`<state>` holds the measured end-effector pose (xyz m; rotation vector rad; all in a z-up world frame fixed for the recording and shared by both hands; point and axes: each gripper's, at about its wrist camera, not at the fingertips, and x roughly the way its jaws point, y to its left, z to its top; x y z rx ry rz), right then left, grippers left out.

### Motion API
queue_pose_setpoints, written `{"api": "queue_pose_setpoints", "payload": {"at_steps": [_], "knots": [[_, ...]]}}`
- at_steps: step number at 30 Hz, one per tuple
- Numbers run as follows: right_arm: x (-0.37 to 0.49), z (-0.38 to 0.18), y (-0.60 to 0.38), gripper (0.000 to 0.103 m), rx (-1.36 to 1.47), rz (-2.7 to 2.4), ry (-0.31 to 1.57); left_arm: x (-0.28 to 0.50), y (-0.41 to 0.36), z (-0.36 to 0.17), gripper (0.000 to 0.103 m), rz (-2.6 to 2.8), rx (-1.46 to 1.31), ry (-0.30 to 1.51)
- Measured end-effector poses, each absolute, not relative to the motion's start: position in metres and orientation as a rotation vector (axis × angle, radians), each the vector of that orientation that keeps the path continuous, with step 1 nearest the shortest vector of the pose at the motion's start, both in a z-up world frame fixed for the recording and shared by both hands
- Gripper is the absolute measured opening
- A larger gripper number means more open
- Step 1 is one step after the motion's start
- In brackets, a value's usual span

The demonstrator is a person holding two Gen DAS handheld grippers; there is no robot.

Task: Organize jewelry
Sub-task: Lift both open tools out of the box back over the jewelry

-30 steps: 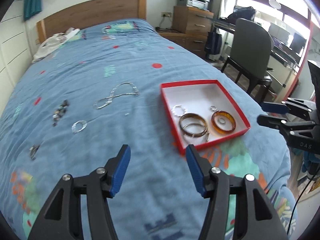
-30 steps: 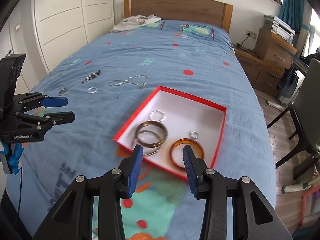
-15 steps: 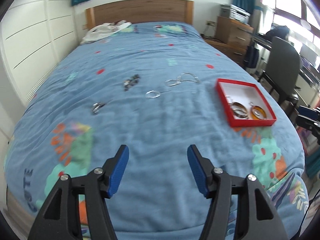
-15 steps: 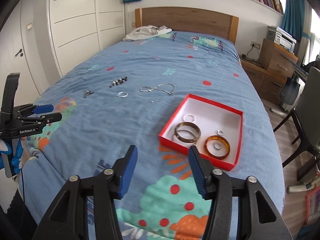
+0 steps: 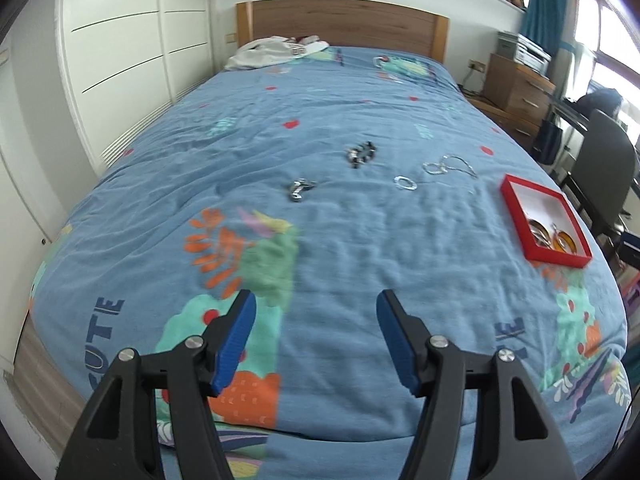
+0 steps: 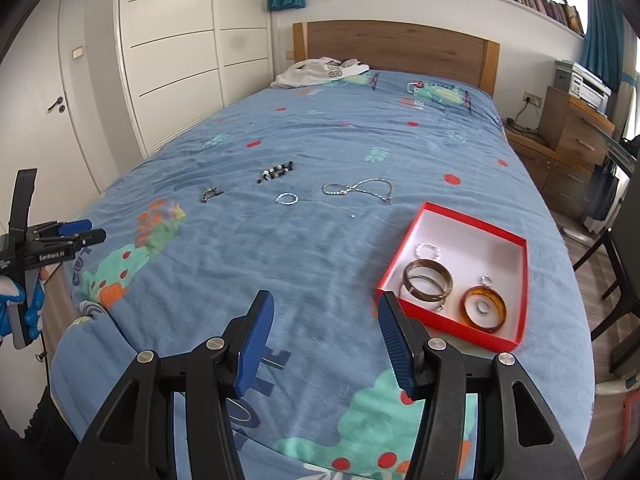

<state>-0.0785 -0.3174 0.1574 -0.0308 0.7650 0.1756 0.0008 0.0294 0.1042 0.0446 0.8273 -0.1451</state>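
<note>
Left wrist view now looks up the length of the bed [image 5: 340,240]; a second ago it sat close over the box [image 5: 545,222], which has slid out to 3 o'clock and looks small. The left tongs [image 5: 316,340] hang released, blue pads wide apart with nothing between them, over the foot of the bed. Loose pieces lie ahead across the quilt: a metal clip [image 5: 300,190] at 12 o'clock, a bead bracelet [image 5: 361,153] beyond it, a silver ring bracelet [image 5: 406,183] and a chain [image 5: 450,166] toward 1 o'clock.

In the right wrist view the right tongs [image 6: 326,334] are also released and hold nothing; they have pulled back from the box [image 6: 454,276], which earlier lay just past the pads and now sits at 2 o'clock. Inside it rest two brown bangles [image 6: 427,280], an amber bangle [image 6: 483,308], a silver bracelet [image 6: 429,250] and a small ring [image 6: 487,279]. The left tongs [image 6: 90,230] show at 9 o'clock, beside the bed's edge.
</note>
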Motion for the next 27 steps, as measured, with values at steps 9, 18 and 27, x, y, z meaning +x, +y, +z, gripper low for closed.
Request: {"api": "queue_pose_setpoints", "payload": {"at_steps": [9, 18, 27], "knots": [[-0.055, 0.148, -0.315, 0.055, -0.003, 0.191, 0.78, 0.03, 0.047, 0.089, 0.064, -0.109, 0.007, 0.861], [-0.009, 0.124, -0.308, 0.055, 0.007, 0.235, 0.821, 0.073, 0.047, 0.063, 0.065, -0.091, -0.014, 0.909], [0.055, 0.082, -0.295, 0.056, 0.027, 0.294, 0.9, 0.134, 0.041, 0.039, 0.065, -0.118, -0.011, 0.955]]}}
